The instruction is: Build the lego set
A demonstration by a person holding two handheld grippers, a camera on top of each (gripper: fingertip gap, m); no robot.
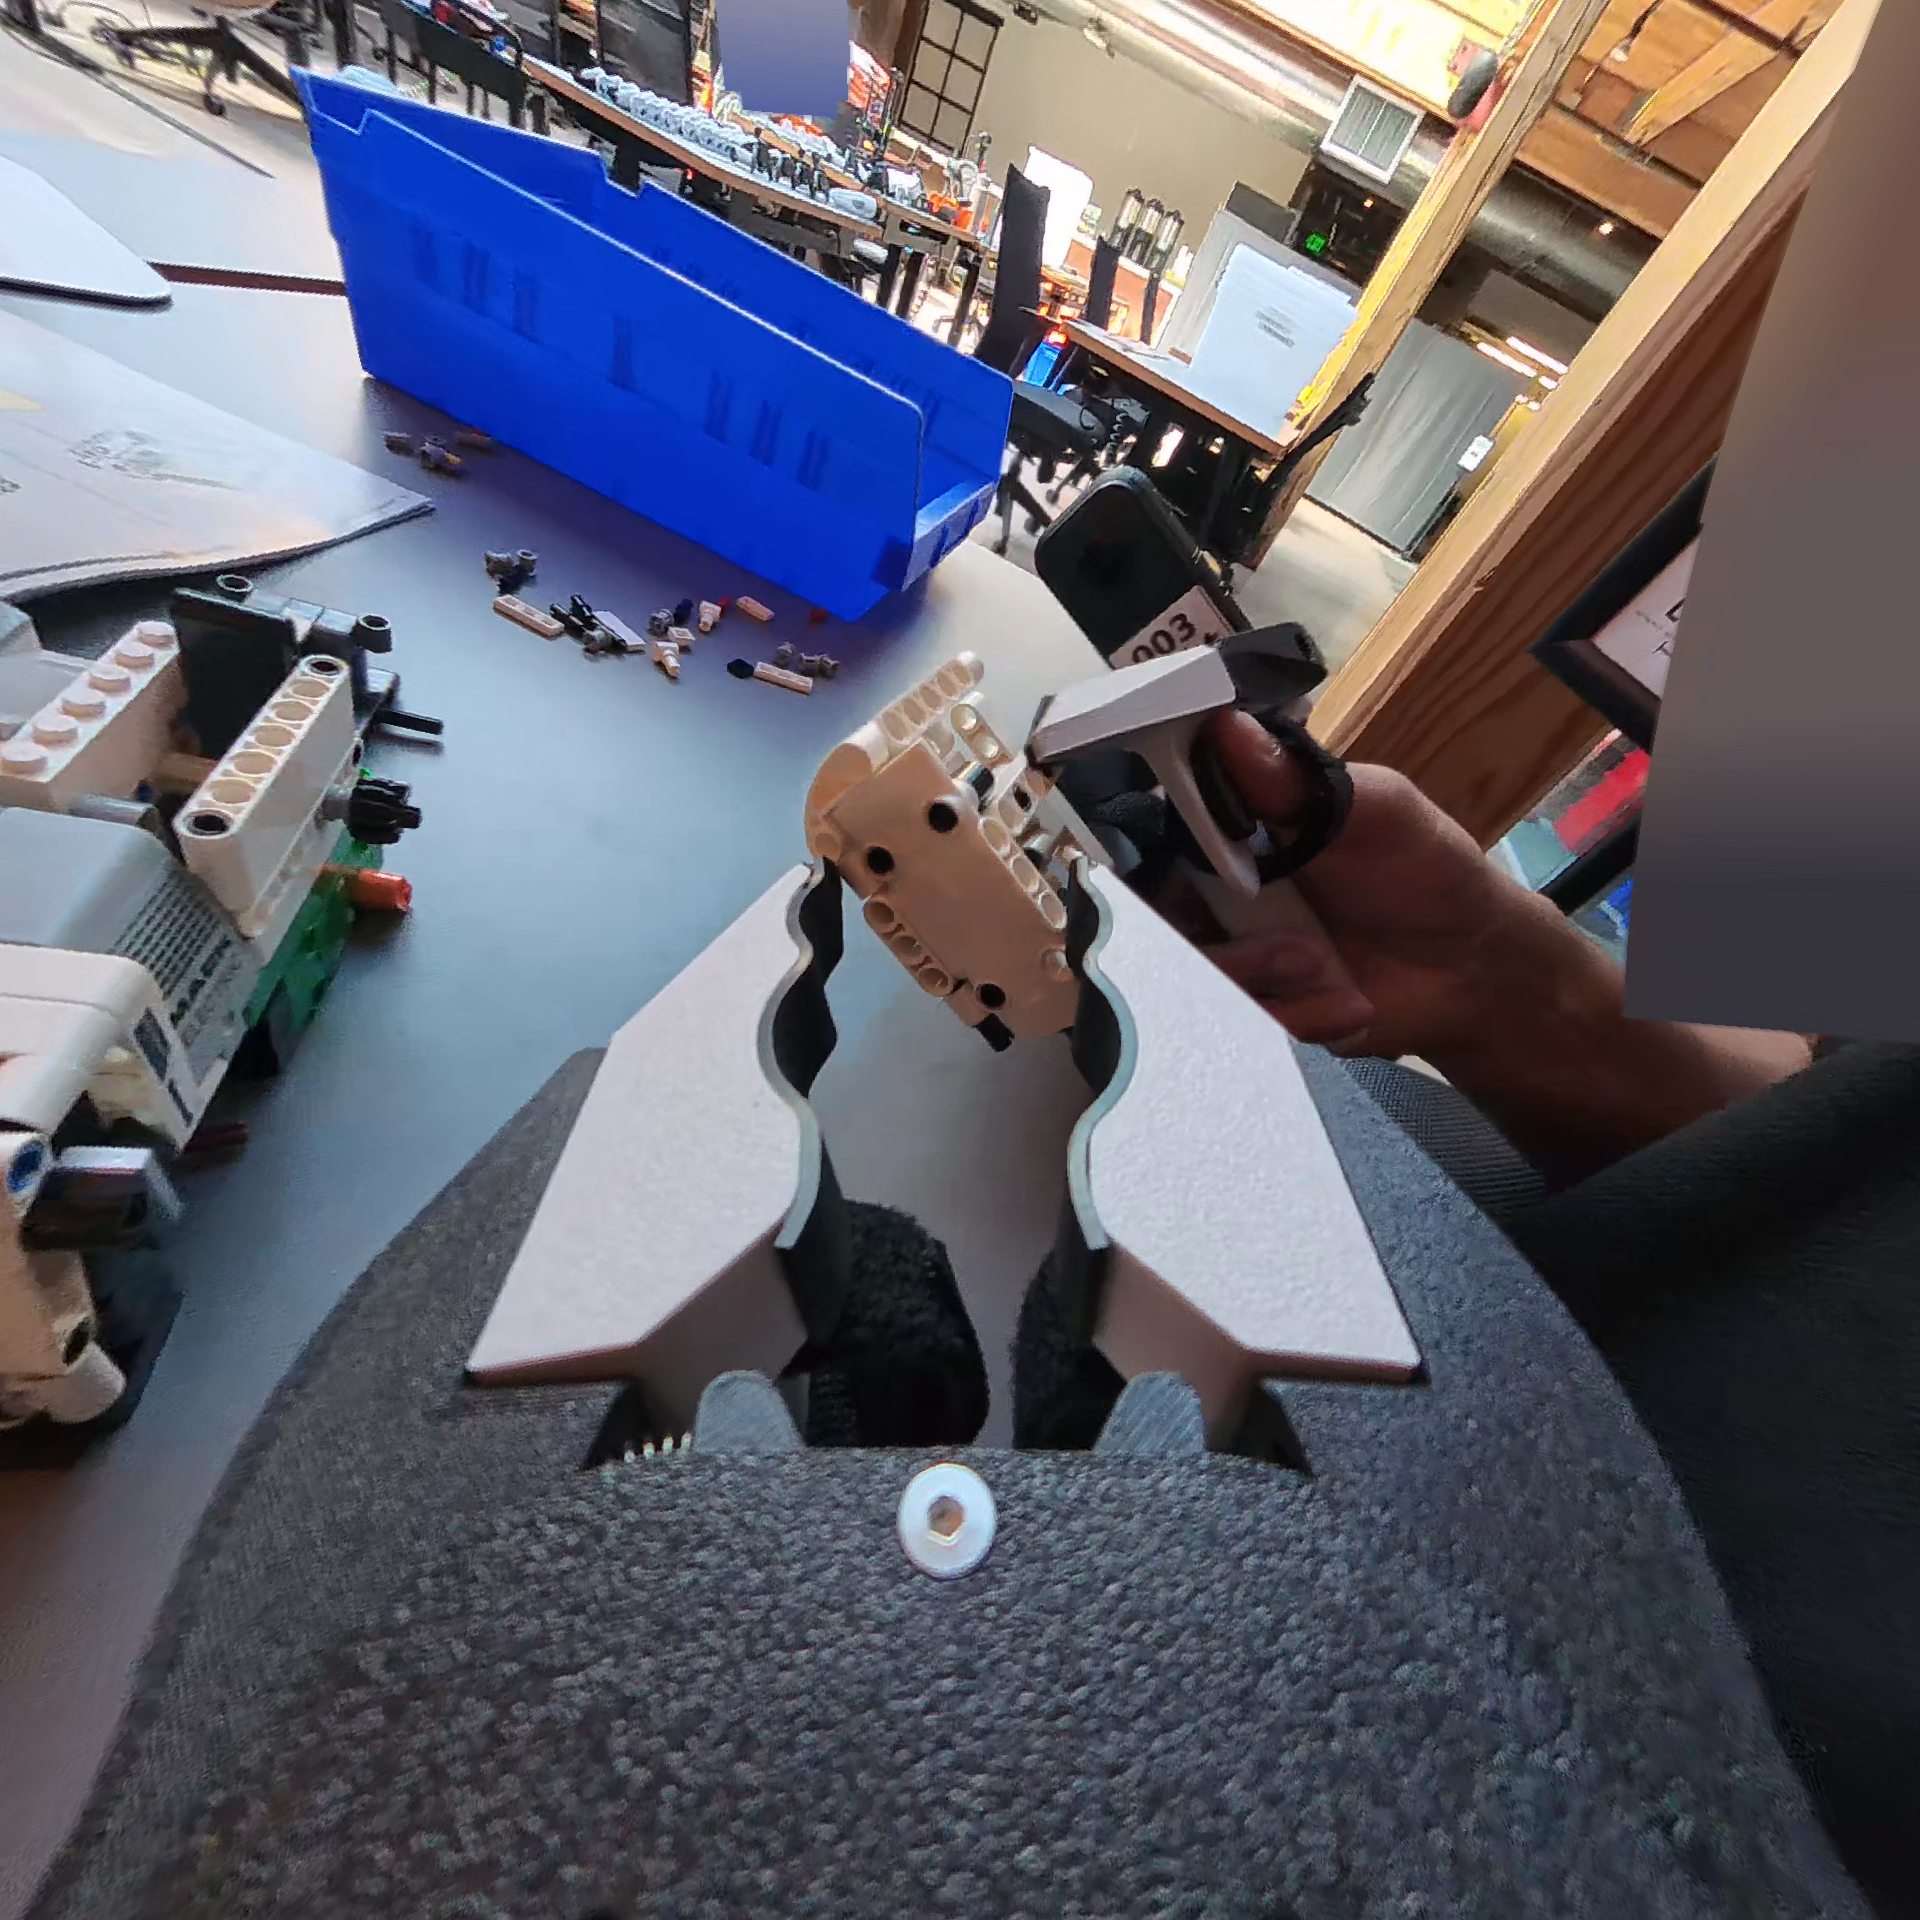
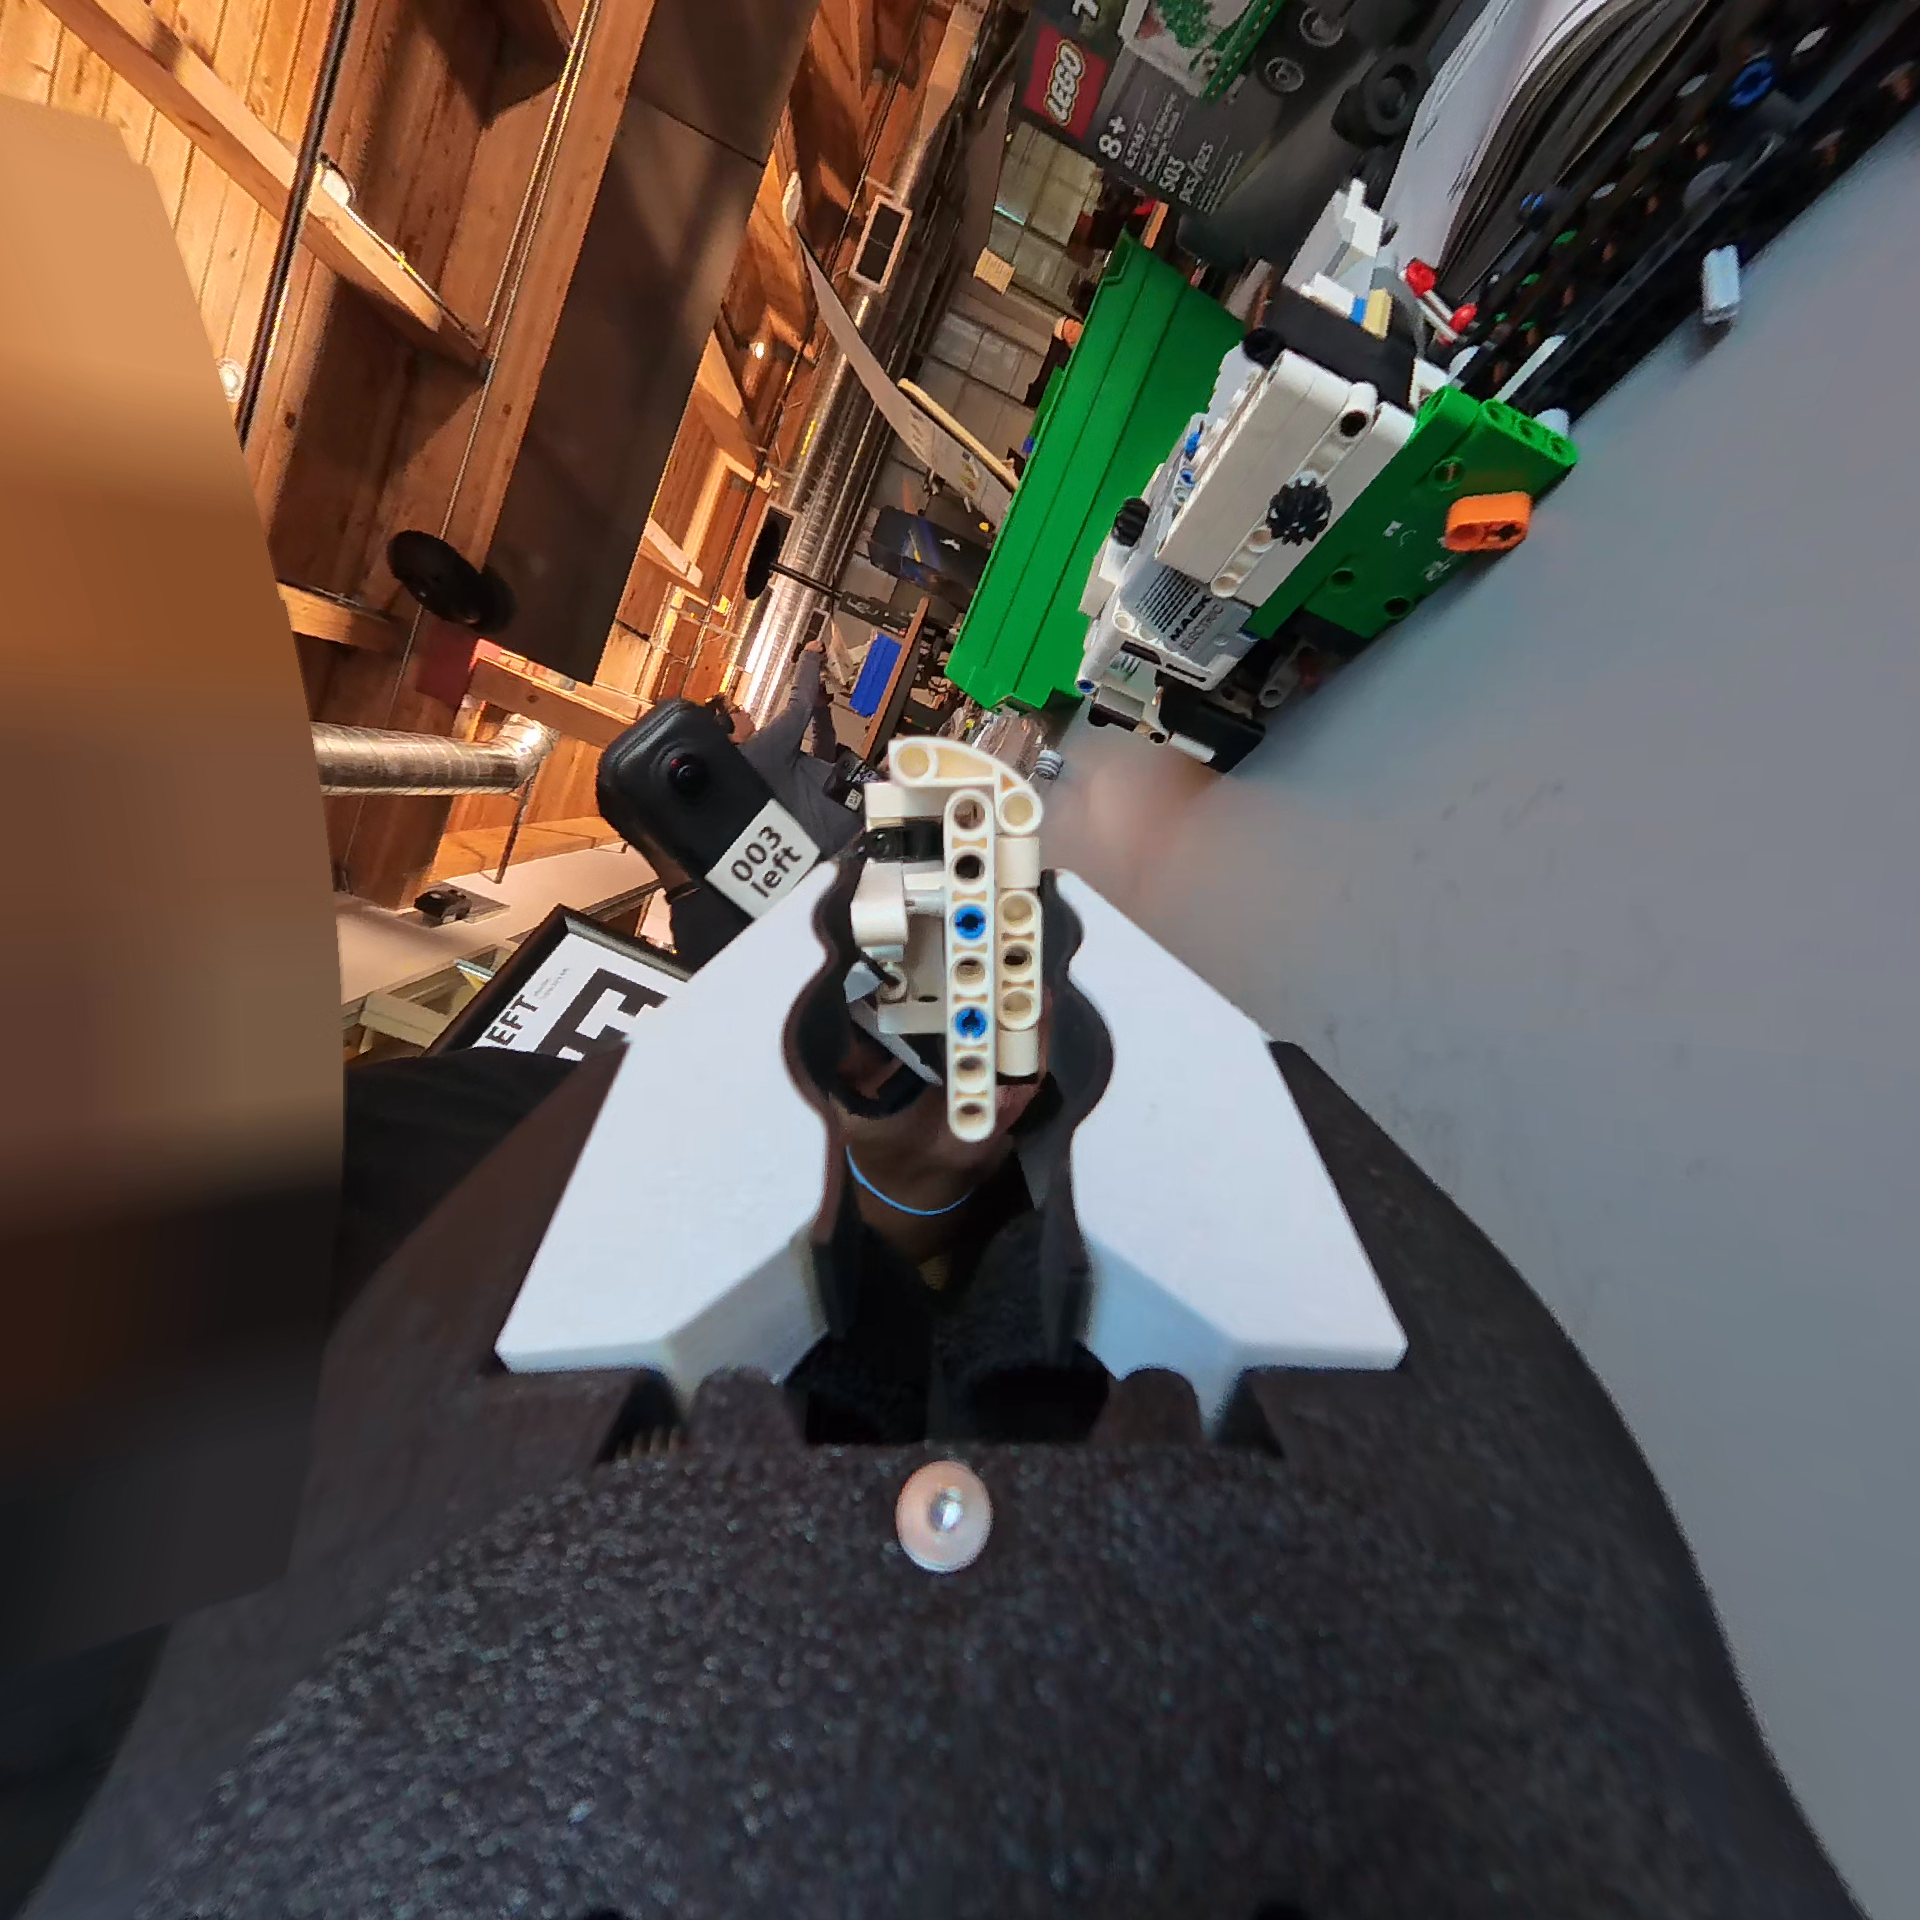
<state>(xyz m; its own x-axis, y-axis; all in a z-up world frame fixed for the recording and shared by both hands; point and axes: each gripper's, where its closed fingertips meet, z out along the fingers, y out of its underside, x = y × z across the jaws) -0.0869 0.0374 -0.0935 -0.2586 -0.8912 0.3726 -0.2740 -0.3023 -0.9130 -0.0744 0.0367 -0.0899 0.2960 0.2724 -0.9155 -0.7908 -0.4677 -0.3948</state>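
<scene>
White lego subassembly [image 1: 940, 868]: beams with pin holes, two blue pins, held above the tabletop [image 1: 582, 831]. Left gripper [image 1: 951, 883]: narrowly parted, closed onto the subassembly. Right gripper [image 2: 951, 914]: clamped on the same piece [image 2: 966, 935] from the opposite side. Partly built truck [image 1: 187, 862], loose pieces [image 1: 665, 634], blue bin [image 1: 665, 353]: on tabletop.

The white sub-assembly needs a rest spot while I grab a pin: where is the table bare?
Bare grey table lies between the partly built truck and the white sub-assembly, nearer than the loose pieces. It is crowded toward the blue bin, where those pieces are scattered, and at the left, where the truck and booklet sit.
</scene>
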